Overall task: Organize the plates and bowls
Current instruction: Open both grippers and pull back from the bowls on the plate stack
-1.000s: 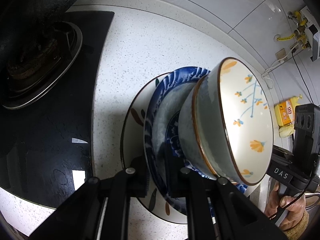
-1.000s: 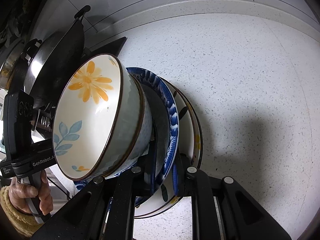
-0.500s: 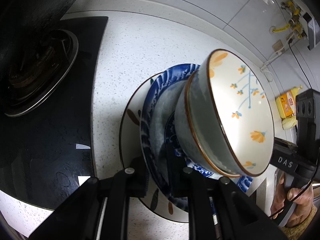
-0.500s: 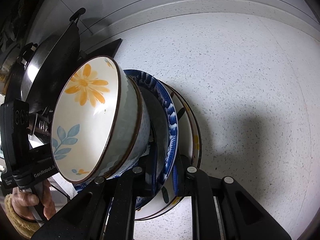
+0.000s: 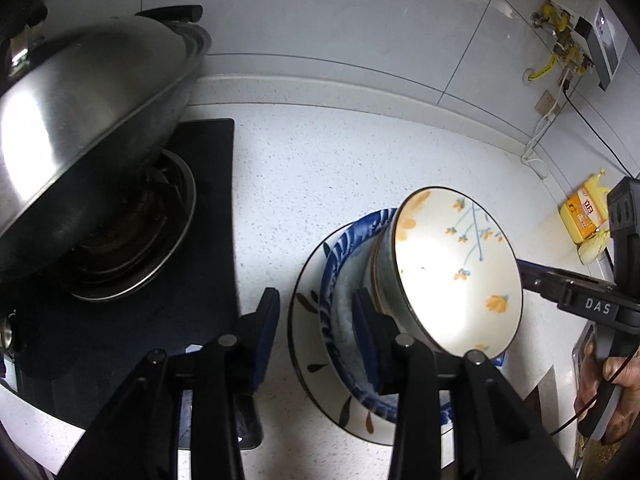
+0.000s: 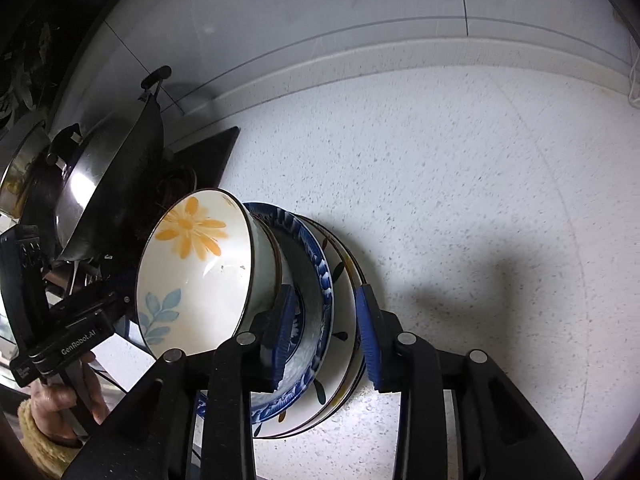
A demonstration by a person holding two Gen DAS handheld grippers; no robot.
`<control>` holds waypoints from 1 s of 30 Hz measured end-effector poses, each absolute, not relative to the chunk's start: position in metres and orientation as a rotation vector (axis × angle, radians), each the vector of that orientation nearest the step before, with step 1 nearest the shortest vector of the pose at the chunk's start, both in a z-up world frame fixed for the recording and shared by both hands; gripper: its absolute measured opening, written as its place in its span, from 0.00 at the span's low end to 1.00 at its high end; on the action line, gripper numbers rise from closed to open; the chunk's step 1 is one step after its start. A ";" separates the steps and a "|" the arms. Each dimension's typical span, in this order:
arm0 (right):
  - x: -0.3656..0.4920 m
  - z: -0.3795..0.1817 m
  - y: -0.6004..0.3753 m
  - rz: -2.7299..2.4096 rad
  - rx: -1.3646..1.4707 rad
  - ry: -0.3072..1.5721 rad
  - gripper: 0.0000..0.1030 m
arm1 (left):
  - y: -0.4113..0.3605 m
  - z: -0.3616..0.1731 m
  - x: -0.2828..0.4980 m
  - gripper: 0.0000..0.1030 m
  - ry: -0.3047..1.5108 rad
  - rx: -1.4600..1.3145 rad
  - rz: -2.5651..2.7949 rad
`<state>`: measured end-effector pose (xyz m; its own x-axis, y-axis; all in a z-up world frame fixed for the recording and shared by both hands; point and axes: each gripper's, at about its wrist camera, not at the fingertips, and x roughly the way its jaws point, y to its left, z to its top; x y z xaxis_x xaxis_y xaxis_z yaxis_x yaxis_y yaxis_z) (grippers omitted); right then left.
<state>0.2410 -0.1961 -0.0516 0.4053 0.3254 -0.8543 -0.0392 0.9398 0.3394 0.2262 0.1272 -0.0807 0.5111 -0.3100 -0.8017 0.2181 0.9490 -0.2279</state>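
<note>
A stack rests on the white speckled counter (image 5: 320,168): a white leaf-pattern plate (image 5: 308,336) at the bottom, a blue patterned plate (image 5: 340,248) on it, and nested bowls on top, the upper one (image 5: 456,272) cream inside with orange flowers. My left gripper (image 5: 316,328) is open, its fingers spread on either side of the plates' left rim. My right gripper (image 6: 324,332) is open too, its blue pads standing apart around the plates' right rim (image 6: 340,272). The flowered bowl also shows in the right wrist view (image 6: 192,272).
A black gas hob (image 5: 120,240) lies left of the stack with a lidded steel wok (image 5: 80,120) on it. A yellow bottle (image 5: 584,216) and a sponge sit at the far right by the wall. Tiled wall runs behind the counter.
Both grippers have opened and let go of the plates' rims. Both have drawn back, and the stack now sits on the counter near the hob.
</note>
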 end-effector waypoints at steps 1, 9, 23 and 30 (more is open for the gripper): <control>0.239 -0.049 -0.196 0.228 0.280 1.122 0.34 | 0.128 -0.079 0.224 0.35 0.979 -0.097 -0.315; 0.210 -0.022 -0.183 0.178 0.222 0.953 0.44 | 0.140 -0.064 0.192 0.35 0.887 -0.075 -0.287; 0.152 0.005 -0.156 0.151 0.143 0.832 0.49 | 0.135 -0.045 0.140 0.35 0.778 -0.062 -0.264; 0.137 0.012 -0.153 0.156 0.127 0.810 0.49 | 0.127 -0.028 0.121 0.35 0.730 -0.048 -0.263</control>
<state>0.1370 -0.1532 0.0123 0.6788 0.1869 -0.7101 -0.0896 0.9809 0.1725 0.1208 0.1274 -0.0283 0.7136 -0.2537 -0.6530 0.2207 0.9661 -0.1342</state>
